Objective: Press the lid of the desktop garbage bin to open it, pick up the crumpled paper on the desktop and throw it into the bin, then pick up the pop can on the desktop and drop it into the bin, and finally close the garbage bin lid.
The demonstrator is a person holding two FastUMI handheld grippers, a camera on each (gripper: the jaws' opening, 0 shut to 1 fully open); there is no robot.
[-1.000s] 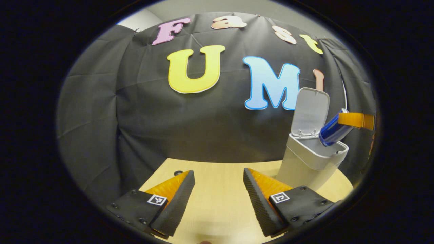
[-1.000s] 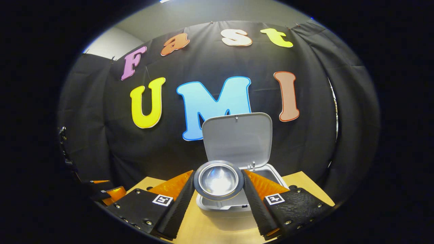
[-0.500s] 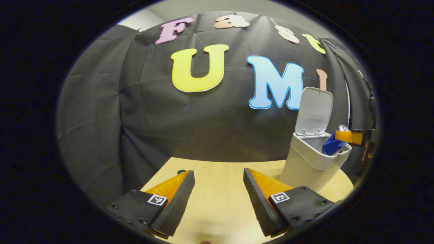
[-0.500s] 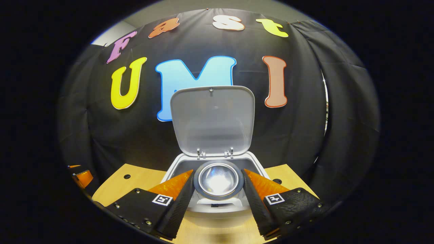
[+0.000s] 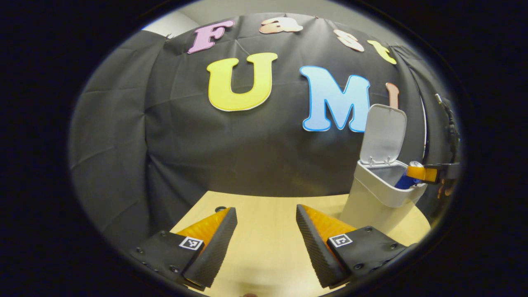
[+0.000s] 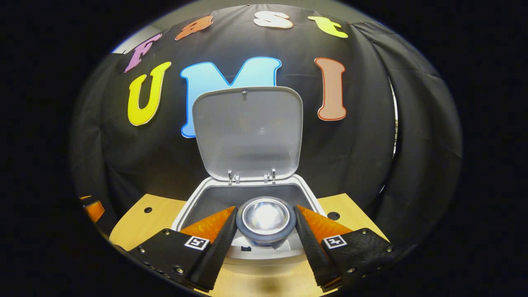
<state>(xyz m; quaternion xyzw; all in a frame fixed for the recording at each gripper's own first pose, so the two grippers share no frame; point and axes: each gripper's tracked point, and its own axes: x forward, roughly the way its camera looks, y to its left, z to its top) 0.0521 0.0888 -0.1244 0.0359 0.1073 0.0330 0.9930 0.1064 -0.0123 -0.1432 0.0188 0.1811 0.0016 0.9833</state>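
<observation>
In the right gripper view, the right tongs (image 6: 265, 231) clamp the pop can (image 6: 266, 218) at lower centre, its shiny concave end facing the camera, held over the garbage bin's (image 6: 194, 202) open mouth. The lid (image 6: 247, 132) stands upright behind it. The can's body is hidden behind its own end.

The left gripper view shows the bin (image 5: 371, 202) from the side at the right edge, the blue can (image 5: 406, 179) tilted into its opening. The left tongs (image 5: 266, 231) hang wide apart with nothing between them over the desk (image 5: 264, 243). The bin's inside is dim; the crumpled paper cannot be made out.
</observation>
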